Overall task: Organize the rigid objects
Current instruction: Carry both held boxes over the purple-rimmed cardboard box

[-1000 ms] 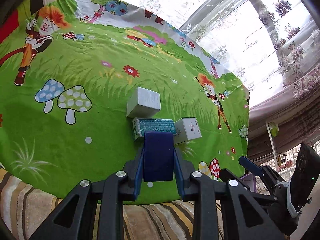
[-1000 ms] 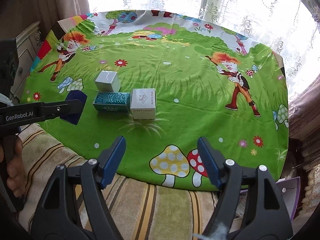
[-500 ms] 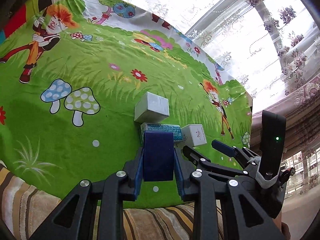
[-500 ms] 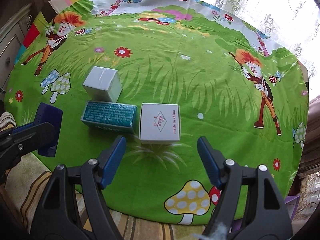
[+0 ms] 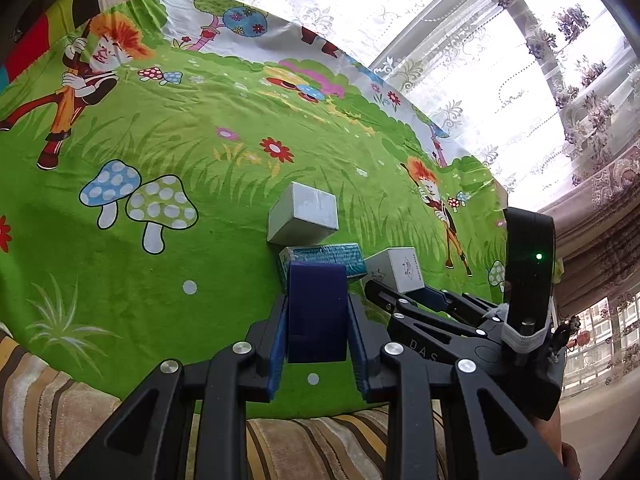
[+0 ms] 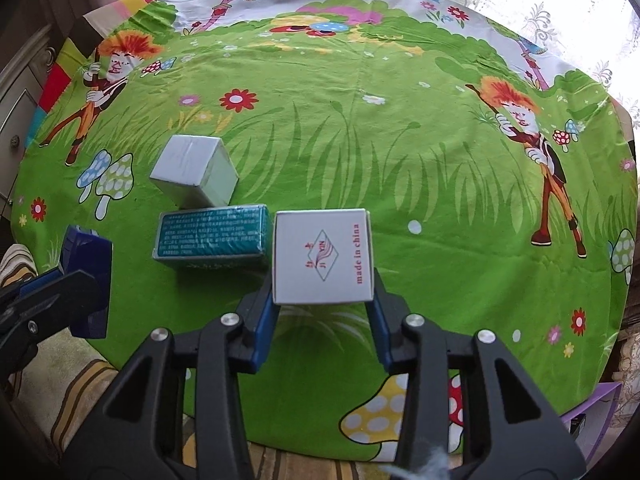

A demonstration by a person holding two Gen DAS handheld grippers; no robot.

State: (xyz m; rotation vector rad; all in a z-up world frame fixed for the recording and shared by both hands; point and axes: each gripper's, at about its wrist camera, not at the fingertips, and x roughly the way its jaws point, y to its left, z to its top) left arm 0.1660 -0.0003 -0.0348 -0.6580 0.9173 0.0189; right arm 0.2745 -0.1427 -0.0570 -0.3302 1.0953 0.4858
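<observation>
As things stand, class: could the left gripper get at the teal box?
Probably not yet: the left gripper is shut on a dark blue box, though the teal box lies just ahead, uncovered.

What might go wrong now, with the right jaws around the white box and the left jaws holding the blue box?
1. The right gripper has just been closing; its jaws grip only the near edge of the white box, so it may tilt or slip when lifted.
2. The white box sits against the teal box, which could be dragged along.
3. The left gripper with its blue box is near; the two may collide.
</observation>
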